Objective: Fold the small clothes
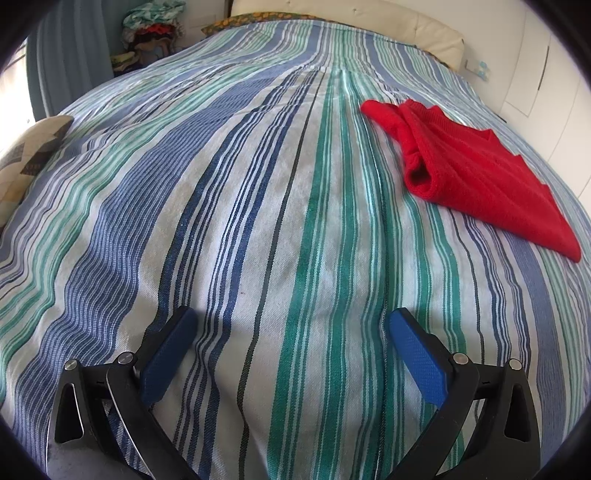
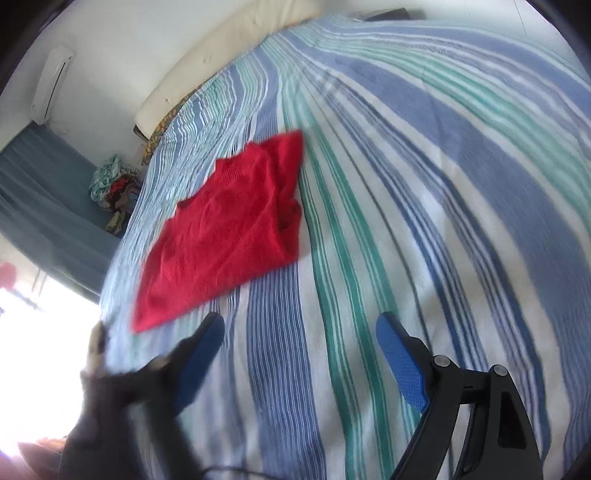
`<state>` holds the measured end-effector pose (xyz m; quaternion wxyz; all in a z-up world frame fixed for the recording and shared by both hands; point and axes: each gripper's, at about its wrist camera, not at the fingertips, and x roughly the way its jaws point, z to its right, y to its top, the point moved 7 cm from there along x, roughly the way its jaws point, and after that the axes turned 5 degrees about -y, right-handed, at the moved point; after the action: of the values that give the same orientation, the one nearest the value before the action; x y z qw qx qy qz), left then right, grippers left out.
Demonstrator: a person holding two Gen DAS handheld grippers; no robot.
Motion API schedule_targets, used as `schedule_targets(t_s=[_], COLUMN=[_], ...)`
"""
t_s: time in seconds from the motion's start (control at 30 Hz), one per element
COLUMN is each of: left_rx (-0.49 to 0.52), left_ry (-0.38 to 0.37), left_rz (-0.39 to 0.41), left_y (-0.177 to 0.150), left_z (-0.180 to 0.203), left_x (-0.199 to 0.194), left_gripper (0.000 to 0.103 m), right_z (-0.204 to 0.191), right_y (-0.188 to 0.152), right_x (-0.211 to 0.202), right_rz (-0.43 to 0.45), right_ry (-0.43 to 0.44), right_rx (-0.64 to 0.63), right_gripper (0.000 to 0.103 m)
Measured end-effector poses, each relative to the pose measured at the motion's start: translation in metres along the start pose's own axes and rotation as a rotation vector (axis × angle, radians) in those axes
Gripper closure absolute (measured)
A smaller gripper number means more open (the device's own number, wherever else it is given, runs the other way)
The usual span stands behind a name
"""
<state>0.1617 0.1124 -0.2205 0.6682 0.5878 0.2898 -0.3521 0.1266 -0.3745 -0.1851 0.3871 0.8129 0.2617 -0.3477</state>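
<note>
A red knitted garment point(image 1: 476, 177) lies folded on the striped bedspread point(image 1: 258, 203), at the upper right in the left wrist view. My left gripper point(image 1: 291, 319) hangs open over bare bedspread, well short and left of the garment, with nothing between its blue pads. In the right wrist view the same red garment point(image 2: 229, 229) lies left of centre on the bedspread point(image 2: 424, 184). My right gripper point(image 2: 301, 323) stands open just below the garment's near corner, nothing between its fingers. That view is blurred.
A cream headboard point(image 1: 369, 22) runs along the far side of the bed. A heap of clothes point(image 1: 151, 33) sits beyond the bed's far left corner, also seen as a clothes pile point(image 2: 114, 184). A patterned pillow point(image 1: 29, 147) lies at the left edge.
</note>
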Motion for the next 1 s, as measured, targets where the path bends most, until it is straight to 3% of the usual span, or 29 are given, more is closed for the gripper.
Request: schedule_targets(t_s=[0.1,0.2,0.33,0.43,0.5,0.53,0.6,0.67,0.8,1.0], left_rx=[0.006,0.007,0.007,0.007,0.007,0.007,0.008,0.009,0.018,0.018], left_ry=[0.007,0.009,0.009,0.008,0.009,0.009,0.01,0.014,0.026,0.024], left_rz=[-0.001,0.0,0.0,0.0,0.0,0.0,0.0,-0.002,-0.01,-0.01], left_y=[0.001,0.001,0.001,0.001,0.001,0.001,0.002,0.002,0.002,0.002], left_z=[0.0,0.001,0.001,0.001,0.001,0.001,0.001,0.001,0.002,0.003], left_x=[0.001,0.002,0.002,0.002,0.002,0.002,0.003,0.003,0.006,0.007], left_gripper=[0.0,0.0,0.0,0.0,0.0,0.0,0.0,0.0,0.0,0.0], right_z=[-0.006,-0.01,-0.023,-0.031,-0.037,-0.037,-0.046,-0.075,-0.175,-0.311], right_y=[0.057,0.096,0.102,0.088,0.084,0.085,0.092,0.099,0.098,0.053], right_x=[0.003,0.031,0.088,0.126,0.136,0.136,0.124,0.109,0.095,0.139], right_rz=[0.068,0.045,-0.073,-0.135,-0.126,-0.116,-0.069,-0.035,-0.052,-0.143], right_ry=[0.032,0.061,0.12,0.083,0.032,-0.022,-0.031,-0.041,0.038,0.118], right_rx=[0.035,0.074,0.112,0.096,0.036,0.025,0.06,0.001,-0.164,-0.341], right_gripper=[0.019,0.019,0.019,0.025,0.064,0.093,0.093,0.093,0.093,0.093])
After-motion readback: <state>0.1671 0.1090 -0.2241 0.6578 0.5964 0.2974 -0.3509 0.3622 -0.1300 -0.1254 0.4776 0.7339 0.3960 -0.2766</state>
